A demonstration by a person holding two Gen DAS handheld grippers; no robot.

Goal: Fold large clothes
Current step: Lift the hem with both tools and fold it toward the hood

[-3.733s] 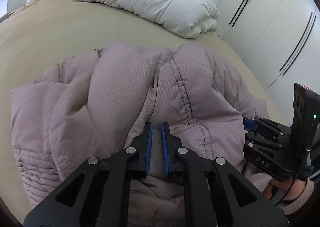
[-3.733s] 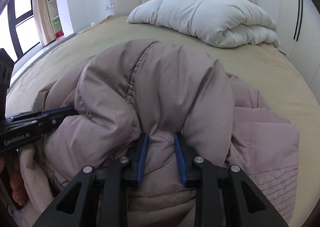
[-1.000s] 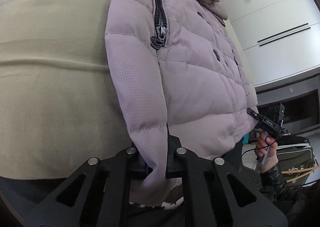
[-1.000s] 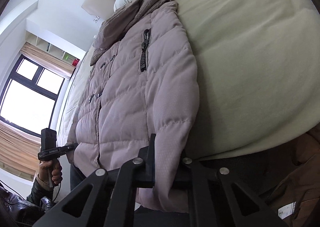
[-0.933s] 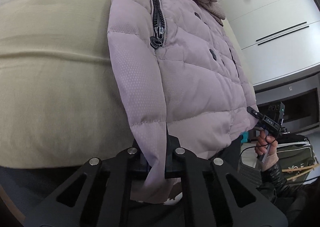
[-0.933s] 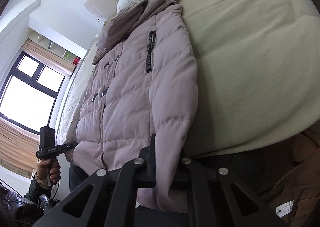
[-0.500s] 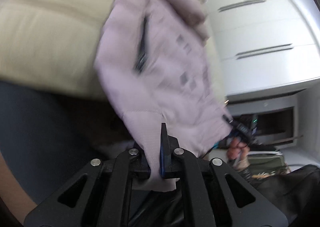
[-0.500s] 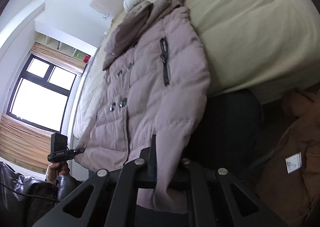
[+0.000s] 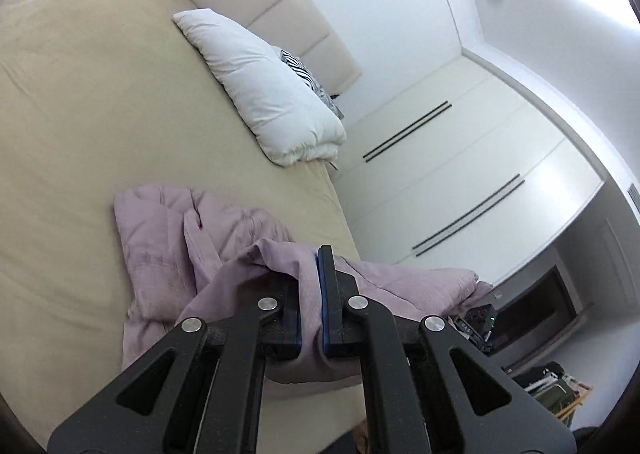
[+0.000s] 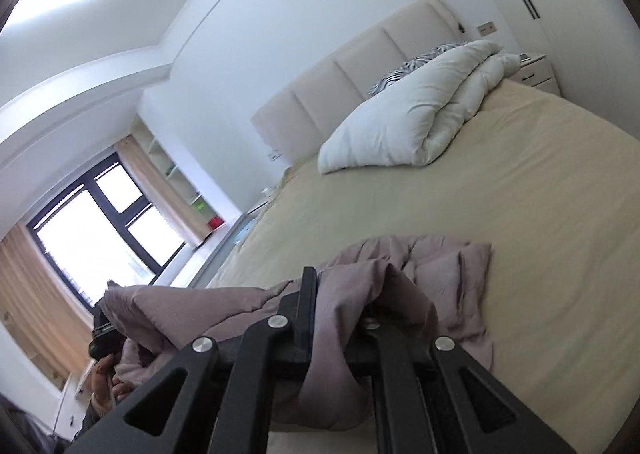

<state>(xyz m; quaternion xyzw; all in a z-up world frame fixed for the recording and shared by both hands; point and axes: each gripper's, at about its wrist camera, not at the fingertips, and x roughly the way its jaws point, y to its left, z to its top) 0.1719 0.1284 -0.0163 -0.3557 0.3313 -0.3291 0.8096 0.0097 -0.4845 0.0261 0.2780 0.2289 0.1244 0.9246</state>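
A mauve quilted puffer jacket point(image 9: 168, 250) lies partly bunched on the beige bed point(image 9: 80, 125), its near edge lifted. My left gripper point(image 9: 310, 306) is shut on a fold of the jacket's hem. In the right wrist view my right gripper point(image 10: 332, 318) is shut on another part of the jacket point(image 10: 448, 266), with fabric draped over its right finger. Each gripper shows small in the other's view, the right one point(image 9: 476, 320) at the jacket's far end and the left one point(image 10: 102, 338) at the left.
A white folded duvet point(image 9: 260, 93) and a zebra-print pillow point(image 9: 304, 73) lie at the padded headboard point(image 10: 352, 65). White wardrobe doors point(image 9: 460, 181) stand right of the bed. A window point(image 10: 92, 221) with curtains is on the left side.
The jacket hung stretched over the bed's edge; now both grippers have swung up and forward, carrying the hem over the bed, and the jacket lies bunched on the mattress.
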